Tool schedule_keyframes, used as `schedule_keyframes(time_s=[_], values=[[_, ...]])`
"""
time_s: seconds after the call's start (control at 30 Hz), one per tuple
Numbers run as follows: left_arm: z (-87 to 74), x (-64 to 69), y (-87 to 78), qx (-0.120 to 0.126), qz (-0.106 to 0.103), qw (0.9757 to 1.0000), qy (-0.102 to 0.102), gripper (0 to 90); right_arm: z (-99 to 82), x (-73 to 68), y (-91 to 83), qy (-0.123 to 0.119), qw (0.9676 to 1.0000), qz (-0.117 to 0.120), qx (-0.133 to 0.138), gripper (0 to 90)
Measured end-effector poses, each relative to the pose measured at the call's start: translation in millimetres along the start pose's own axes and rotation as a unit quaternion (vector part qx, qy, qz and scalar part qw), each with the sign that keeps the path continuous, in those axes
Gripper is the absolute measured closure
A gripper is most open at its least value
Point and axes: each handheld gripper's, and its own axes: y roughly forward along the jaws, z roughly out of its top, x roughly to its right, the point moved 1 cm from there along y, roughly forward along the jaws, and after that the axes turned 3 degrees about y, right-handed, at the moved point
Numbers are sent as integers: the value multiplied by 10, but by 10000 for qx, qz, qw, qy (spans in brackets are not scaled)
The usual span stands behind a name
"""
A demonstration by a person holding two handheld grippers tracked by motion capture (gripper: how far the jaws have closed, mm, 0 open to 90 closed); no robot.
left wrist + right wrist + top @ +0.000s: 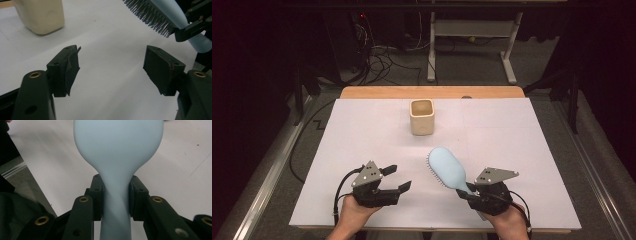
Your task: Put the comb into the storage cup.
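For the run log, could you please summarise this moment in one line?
right gripper: shut on light-blue plastic hairbrush handle | left gripper: open | cream square cup: upright

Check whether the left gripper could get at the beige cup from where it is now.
Probably yes: the left gripper is open with nothing in it, and only bare white table lies between it and the cup.
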Motion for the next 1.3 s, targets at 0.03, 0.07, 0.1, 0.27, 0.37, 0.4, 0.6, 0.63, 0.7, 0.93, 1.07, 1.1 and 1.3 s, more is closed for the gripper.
schedule_keyframes(time_s=[0.03, 0.07, 0.1, 0.27, 0.37, 0.4, 0.6, 0.63, 0.7, 0.93, 1.07, 1.1, 1.3], values=[[7, 4, 14, -4, -35, 10000, -10, 291, 0, -2, 2, 9, 10000, -3, -9, 705], [12, 9, 29, -5, -77, 10000, -18, 291, 0, -1, 6, 10, 10000, 3, -9, 705], [18, 15, 43, -3, -115, 9999, -20, 290, 0, 0, 12, 14, 10000, 14, -6, 705], [48, 62, 114, -22, -273, 9996, -2, 286, 3, -17, 25, 9, 10000, 32, -7, 705], [62, 82, 164, -41, -350, 9994, -2, 283, 3, -20, 36, -9, 10000, 56, -29, 705], [67, 86, 182, -58, -377, 9993, -4, 283, 1, -16, 40, -15, 10000, 61, -39, 705], [101, 124, 306, -72, -522, 9986, 31, 275, -6, -20, 64, 2, 9999, 63, -84, 705], [106, 128, 313, -69, -530, 9986, 32, 275, -5, -22, 67, -15, 9999, 56, -83, 705], [127, 141, 336, -80, -565, 9984, 54, 272, -3, -24, 70, -19, 9999, 58, -83, 705], [194, 176, 403, -185, -658, 9976, 59, 254, -2, -28, 79, -32, 9999, 61, -87, 705], [217, 207, 447, -247, -735, 9970, 80, 242, -1, -36, 93, -52, 9999, 69, -99, 705], [221, 212, 460, -259, -761, 9967, 76, 238, 0, -35, 97, -61, 9999, 71, -96, 705], [245, 230, 519, -341, -859, 9957, -23, 221, 5, -45, 106, -80, 9999, 75, -97, 705]])
